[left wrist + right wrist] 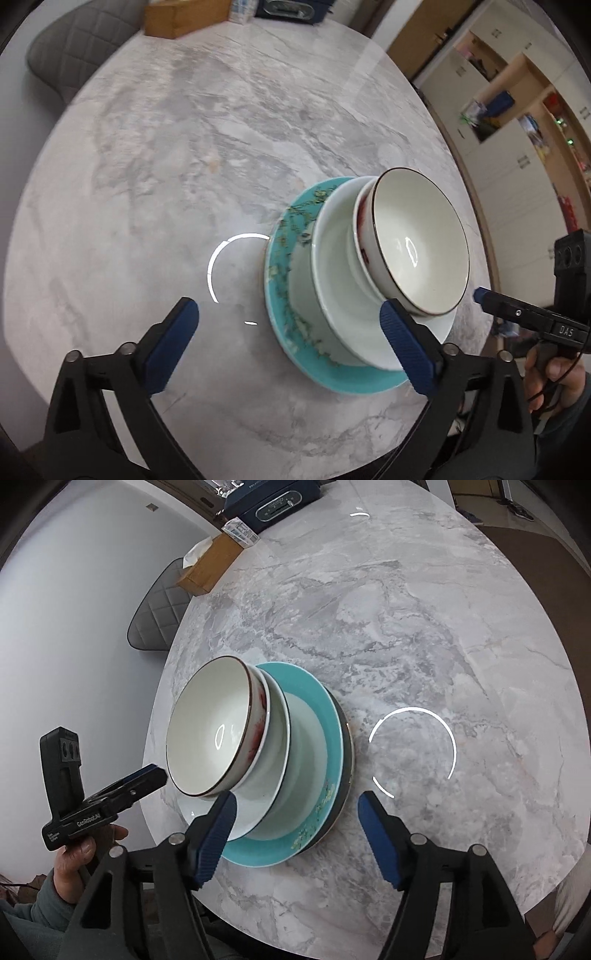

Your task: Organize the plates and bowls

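Plates and bowls stacked on round grey marble table (406, 627), near its edge, between both grippers
Grey quilted chair (159, 616) at far side, white wall behind; cupboards with open shelves (517, 110) across room
Wooden box (210, 568) and dark blue appliance (280, 502) at far rim of table
Stack: teal plate (325, 709) lowest visible, dark rim under it; white deep plate (332, 258) on it; red-patterned bowl (364, 236); white bowl with dark rim (210, 727) on top
Left gripper (288, 339): jaws wide apart, holding nothing
Right gripper (295, 834): jaws wide apart, holding nothing
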### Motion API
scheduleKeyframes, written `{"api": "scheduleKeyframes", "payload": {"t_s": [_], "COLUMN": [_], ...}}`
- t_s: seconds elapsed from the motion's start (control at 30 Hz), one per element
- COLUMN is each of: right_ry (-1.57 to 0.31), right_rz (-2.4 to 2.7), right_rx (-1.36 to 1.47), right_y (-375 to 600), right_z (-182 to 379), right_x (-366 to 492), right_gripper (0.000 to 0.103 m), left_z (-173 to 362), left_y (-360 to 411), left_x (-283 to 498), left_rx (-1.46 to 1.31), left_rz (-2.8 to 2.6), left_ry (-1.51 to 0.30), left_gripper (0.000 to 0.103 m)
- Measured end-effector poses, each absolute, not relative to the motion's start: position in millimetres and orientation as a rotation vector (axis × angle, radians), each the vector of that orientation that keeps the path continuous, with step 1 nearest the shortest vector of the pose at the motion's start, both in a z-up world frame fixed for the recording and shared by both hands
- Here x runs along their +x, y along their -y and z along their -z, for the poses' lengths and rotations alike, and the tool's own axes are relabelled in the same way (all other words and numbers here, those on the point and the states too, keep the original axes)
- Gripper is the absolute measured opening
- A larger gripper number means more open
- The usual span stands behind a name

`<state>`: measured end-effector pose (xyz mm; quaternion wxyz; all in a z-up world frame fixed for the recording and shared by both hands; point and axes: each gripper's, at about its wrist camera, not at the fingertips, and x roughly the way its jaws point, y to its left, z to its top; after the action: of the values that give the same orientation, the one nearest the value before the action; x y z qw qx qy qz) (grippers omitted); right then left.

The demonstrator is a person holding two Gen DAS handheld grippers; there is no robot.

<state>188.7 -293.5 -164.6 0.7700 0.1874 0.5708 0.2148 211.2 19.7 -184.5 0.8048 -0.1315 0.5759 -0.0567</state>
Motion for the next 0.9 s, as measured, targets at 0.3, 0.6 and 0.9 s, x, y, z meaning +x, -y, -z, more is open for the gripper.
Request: {"api": "scheduleKeyframes", "payload": {"t_s": [0.3,0.6,0.9], "right_ry": [-1.107,-0.955,-0.816], "right_rz": [-0.407,-0.291,-0.218], "right_rx": [0.26,0.065,0.015], "right_y": [302,271,251], "right_z": [124,30,-43], "right_x": [140,89,30], "right_gripper": [0.092,0.095,0.103], "left_z": [122,46,-32], "left_y": [-11,43,50], "left_x": [139,104,69], "left_rx": [-0.234,-0.104,-0.129], "left_rz": [-0.114,-0.159,-0.13], "left_ry": [-1.095,-0.994,-0.906], "left_gripper": [0.102,0.102,0.102]}}
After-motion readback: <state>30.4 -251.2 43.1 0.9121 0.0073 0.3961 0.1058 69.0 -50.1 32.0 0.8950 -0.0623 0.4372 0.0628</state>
